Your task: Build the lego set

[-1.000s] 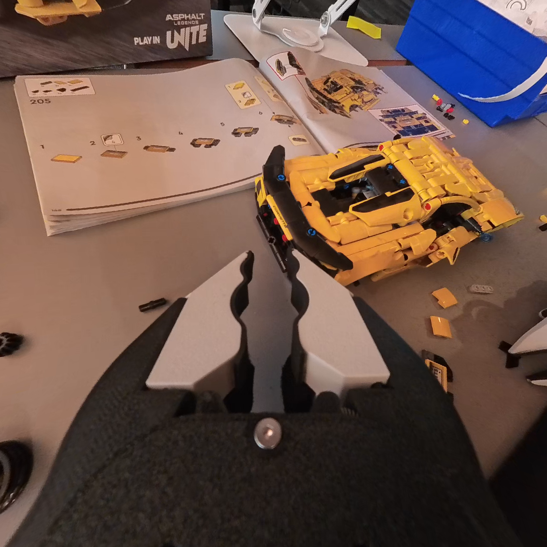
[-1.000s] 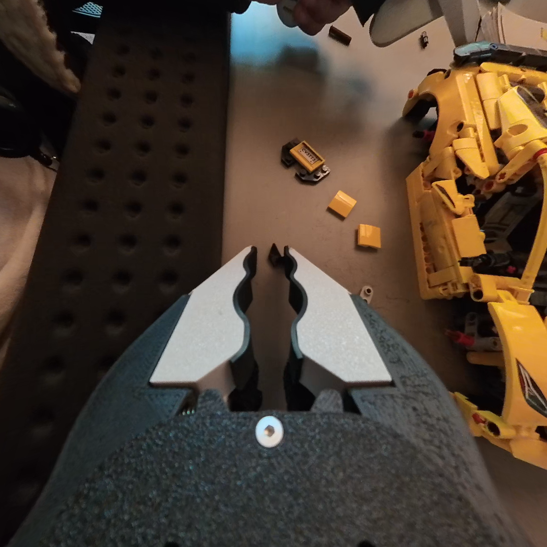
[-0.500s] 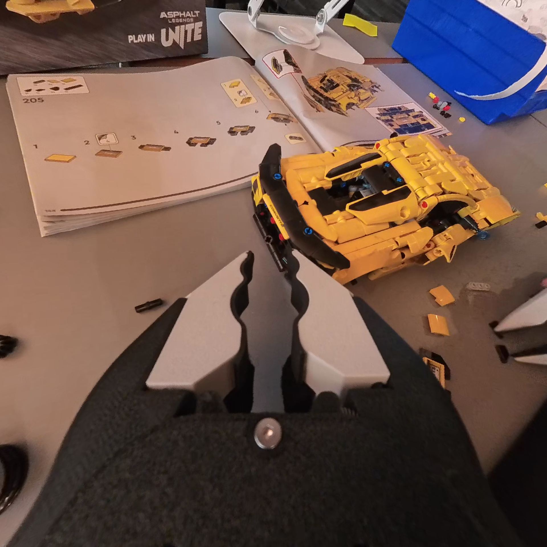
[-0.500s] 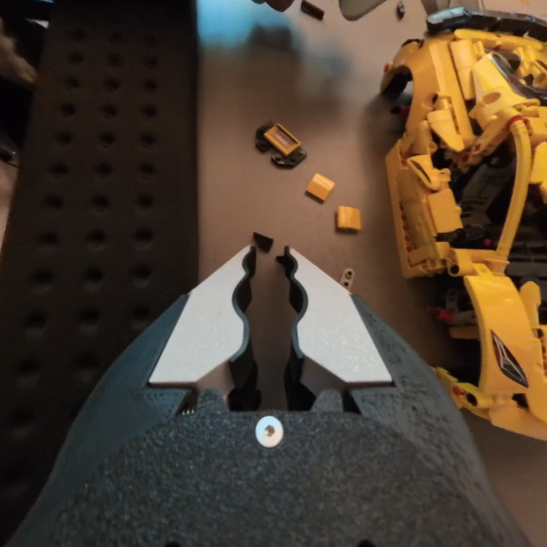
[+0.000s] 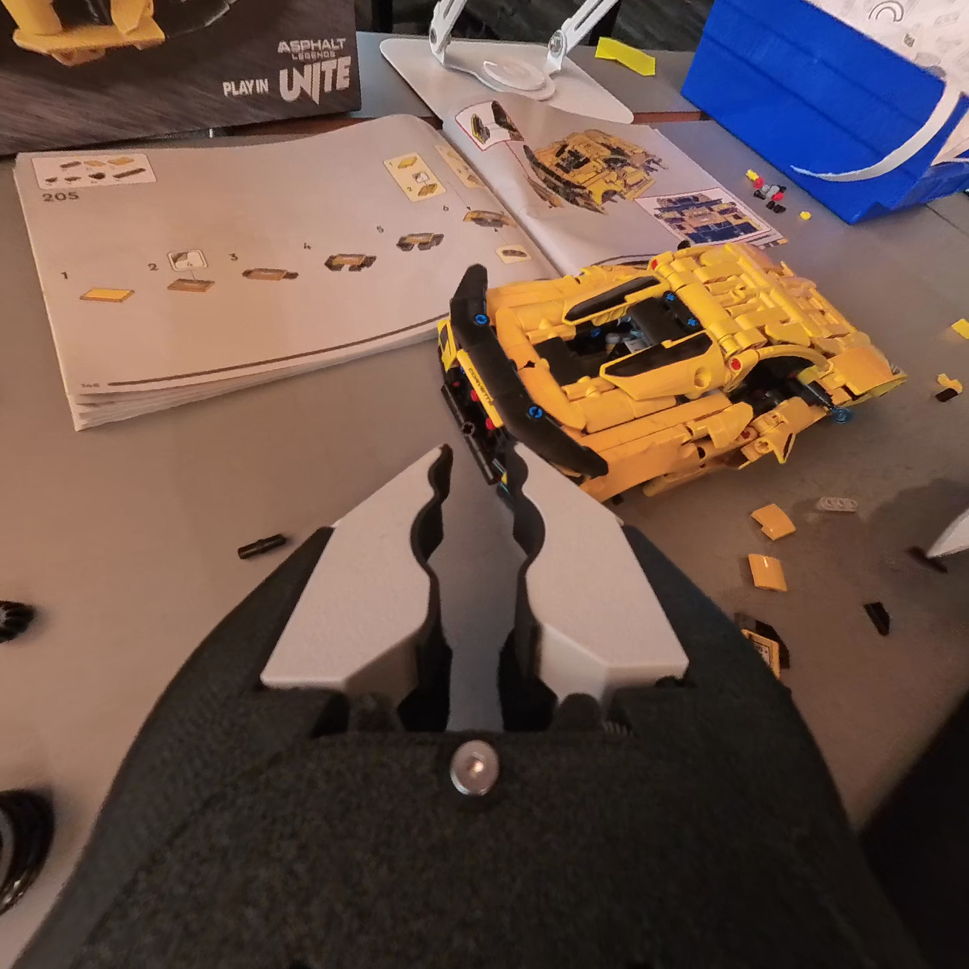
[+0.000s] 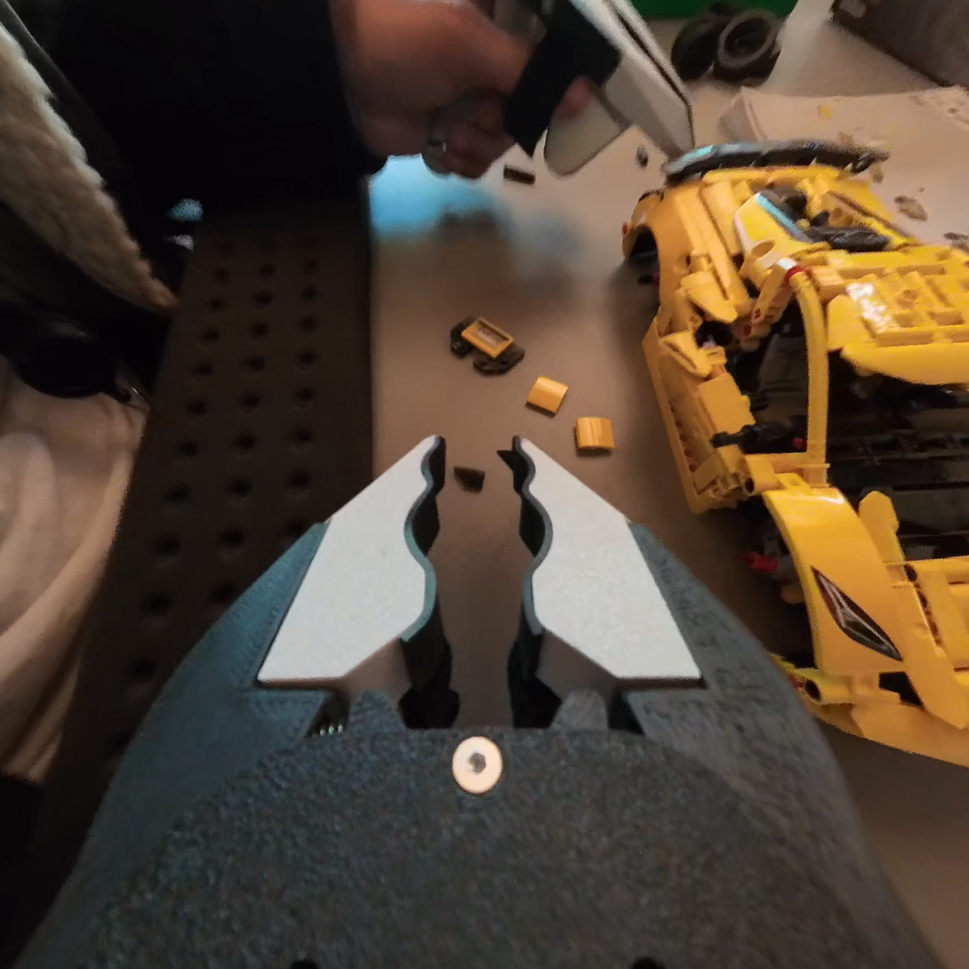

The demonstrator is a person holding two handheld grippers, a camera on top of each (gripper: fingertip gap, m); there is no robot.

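The yellow car model (image 5: 666,377), largely assembled, lies at 1 o'clock on the bench (image 5: 157,498); wheels (image 6: 729,44) and loose tiles (image 6: 546,394) remain. Both hand-held grippers, left (image 5: 480,455) and right (image 6: 478,445), are spread, empty.

A hobby desk: grey table (image 5: 157,498) with instruction booklet (image 5: 251,262) and set box (image 5: 173,68).

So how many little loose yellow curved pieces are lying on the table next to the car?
2. One yellow piece lies nearer the small black-and-yellow assembly; the other yellow piece sits closer to the car. More may be hidden behind the car.
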